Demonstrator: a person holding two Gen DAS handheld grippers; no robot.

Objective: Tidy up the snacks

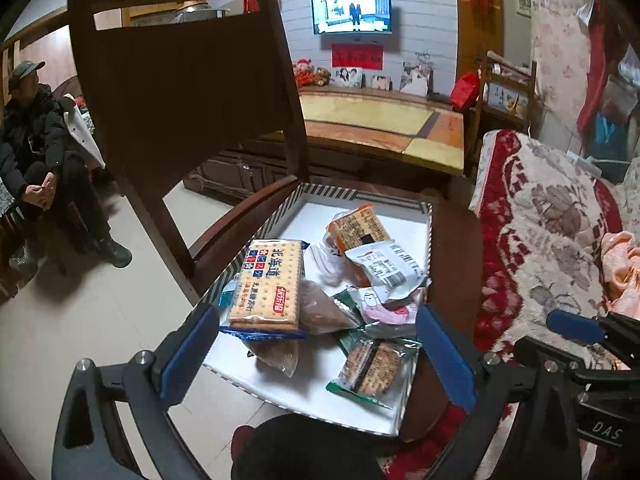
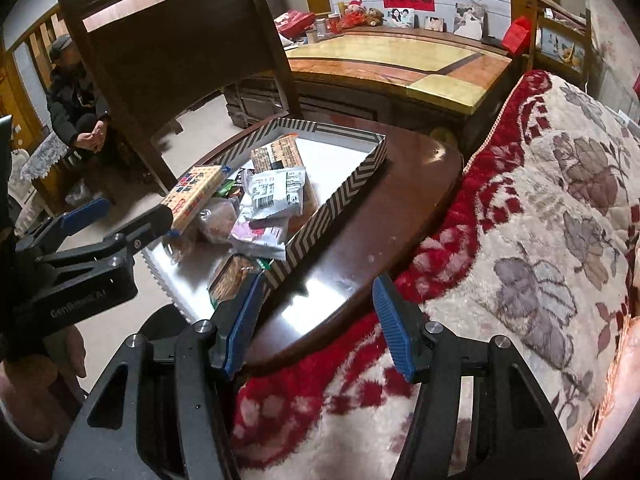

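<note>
A shallow striped box (image 1: 429, 236) (image 2: 340, 204) with a white floor sits on a dark wooden chair seat (image 2: 384, 204). Several snack packets lie in it: a yellow cracker pack (image 1: 267, 284) (image 2: 194, 196), an orange pack (image 1: 360, 228) (image 2: 280, 152), a white pack with a barcode (image 1: 386, 266) (image 2: 276, 194), a pink-and-white pack (image 1: 390, 312) (image 2: 260, 234), and a green-edged biscuit pack (image 1: 372, 366) (image 2: 234, 276). My left gripper (image 1: 316, 344) (image 2: 132, 216) is open and empty, hovering over the box's near end. My right gripper (image 2: 316, 320) is open and empty over the seat's front edge, right of the box.
The chair's backrest (image 1: 180, 64) rises behind the box. A red-and-cream floral blanket (image 2: 540, 220) covers a bed at the right. A person (image 1: 44, 152) sits at the far left. A wooden cabinet (image 1: 380, 120) stands beyond the chair, with a TV (image 1: 352, 10) on the wall.
</note>
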